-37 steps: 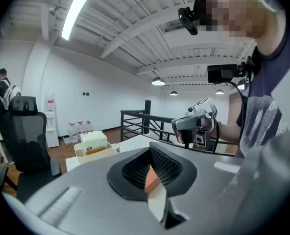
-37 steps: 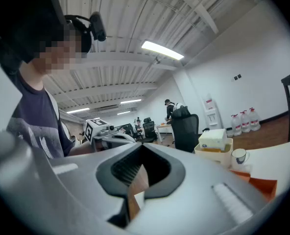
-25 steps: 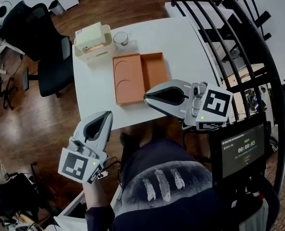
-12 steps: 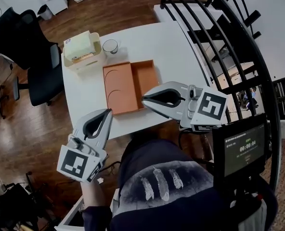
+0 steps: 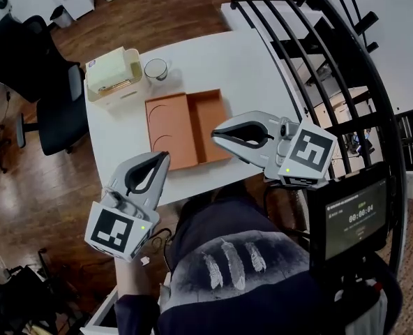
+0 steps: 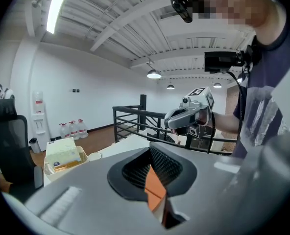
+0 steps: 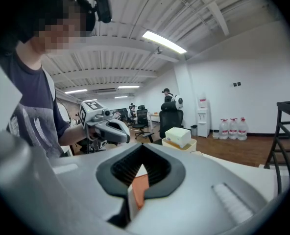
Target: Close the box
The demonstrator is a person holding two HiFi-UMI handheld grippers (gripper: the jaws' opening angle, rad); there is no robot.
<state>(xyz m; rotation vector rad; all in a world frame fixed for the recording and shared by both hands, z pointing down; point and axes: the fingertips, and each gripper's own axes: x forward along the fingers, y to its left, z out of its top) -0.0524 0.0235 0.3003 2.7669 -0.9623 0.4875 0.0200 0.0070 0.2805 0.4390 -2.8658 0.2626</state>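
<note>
The orange box (image 5: pixel 185 128) lies open on the white table (image 5: pixel 255 68). Its lid (image 5: pixel 166 125), marked with two curved cuts, lies flat to the left of the tray (image 5: pixel 210 114). My right gripper (image 5: pixel 215 135) is shut and empty, and its tip overlaps the tray's near right corner in the head view. My left gripper (image 5: pixel 166 157) is also shut and empty, and sits off the table's near edge, just short of the lid. Through each gripper's jaws a slice of the orange box (image 6: pixel 154 187) (image 7: pixel 139 187) shows.
A cream basket holding a tissue box (image 5: pixel 112 72) and a glass cup (image 5: pixel 155 69) stand at the table's far left. A black office chair (image 5: pixel 42 82) is left of the table, and black railing (image 5: pixel 325 54) runs along the right. A timer screen (image 5: pixel 351 215) hangs at my chest.
Both grippers have come a little closer to the box; the left one has risen toward the table's near edge. The box lies as before.
</note>
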